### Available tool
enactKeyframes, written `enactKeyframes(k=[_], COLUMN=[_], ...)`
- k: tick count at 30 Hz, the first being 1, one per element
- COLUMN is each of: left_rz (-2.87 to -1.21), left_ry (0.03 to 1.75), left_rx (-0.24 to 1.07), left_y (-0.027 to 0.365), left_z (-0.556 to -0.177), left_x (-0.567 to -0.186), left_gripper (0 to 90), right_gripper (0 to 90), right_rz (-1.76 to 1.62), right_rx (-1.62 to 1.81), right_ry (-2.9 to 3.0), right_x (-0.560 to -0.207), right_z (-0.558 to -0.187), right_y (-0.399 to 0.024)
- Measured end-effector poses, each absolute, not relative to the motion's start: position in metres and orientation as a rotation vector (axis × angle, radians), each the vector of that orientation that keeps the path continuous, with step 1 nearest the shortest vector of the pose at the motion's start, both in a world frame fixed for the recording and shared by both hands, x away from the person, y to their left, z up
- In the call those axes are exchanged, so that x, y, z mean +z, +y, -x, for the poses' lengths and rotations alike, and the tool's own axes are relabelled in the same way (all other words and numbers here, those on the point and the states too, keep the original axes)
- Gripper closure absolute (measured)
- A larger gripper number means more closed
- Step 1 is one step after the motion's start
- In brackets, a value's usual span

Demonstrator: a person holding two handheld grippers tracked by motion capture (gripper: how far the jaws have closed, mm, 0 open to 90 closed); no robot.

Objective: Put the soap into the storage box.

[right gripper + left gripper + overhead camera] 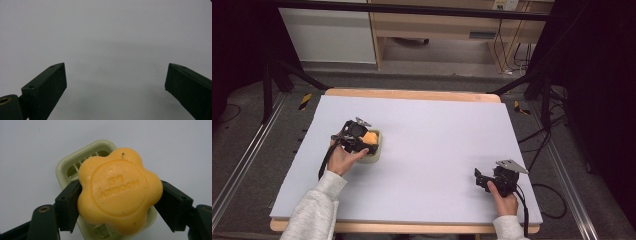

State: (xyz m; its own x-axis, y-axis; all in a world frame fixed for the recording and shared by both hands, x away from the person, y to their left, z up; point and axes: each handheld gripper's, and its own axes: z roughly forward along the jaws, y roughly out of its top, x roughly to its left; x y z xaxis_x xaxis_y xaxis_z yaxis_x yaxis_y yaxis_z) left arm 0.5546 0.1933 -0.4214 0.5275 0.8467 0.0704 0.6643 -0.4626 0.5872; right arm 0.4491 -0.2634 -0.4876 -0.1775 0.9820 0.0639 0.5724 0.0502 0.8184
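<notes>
Two black jaws of our left gripper (120,195) clamp the orange flower-shaped bar of soap (119,190), held just over the pale green slatted plastic soap dish (65,170) on the light grey table (437,140). Our right gripper (116,82) rests well apart, its jaws spread wide with nothing between them.

A pale grey table (427,150) fronts a wooden desk (437,25) on grey floor (242,145).
</notes>
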Motion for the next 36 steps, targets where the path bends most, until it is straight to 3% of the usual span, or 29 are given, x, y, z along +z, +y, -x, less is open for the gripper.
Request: enactKeyframes(k=[32,36], left_rz=[-2.287,-2.255], left_ry=[1.259,1.256], left_rx=[0.462,0.455], left_y=[0.198,0.200], left_z=[-0.559,-0.557], left_x=[-0.440,-0.436], left_gripper=[26.2,19.2], right_gripper=[4.4,4.3], right_rz=[-1.557,-1.558], right_rx=[1.000,1.002], right_ry=[1.804,1.805], right_x=[-0.488,-0.488], right_z=[-0.449,-0.449], right_y=[-0.263,-0.263])
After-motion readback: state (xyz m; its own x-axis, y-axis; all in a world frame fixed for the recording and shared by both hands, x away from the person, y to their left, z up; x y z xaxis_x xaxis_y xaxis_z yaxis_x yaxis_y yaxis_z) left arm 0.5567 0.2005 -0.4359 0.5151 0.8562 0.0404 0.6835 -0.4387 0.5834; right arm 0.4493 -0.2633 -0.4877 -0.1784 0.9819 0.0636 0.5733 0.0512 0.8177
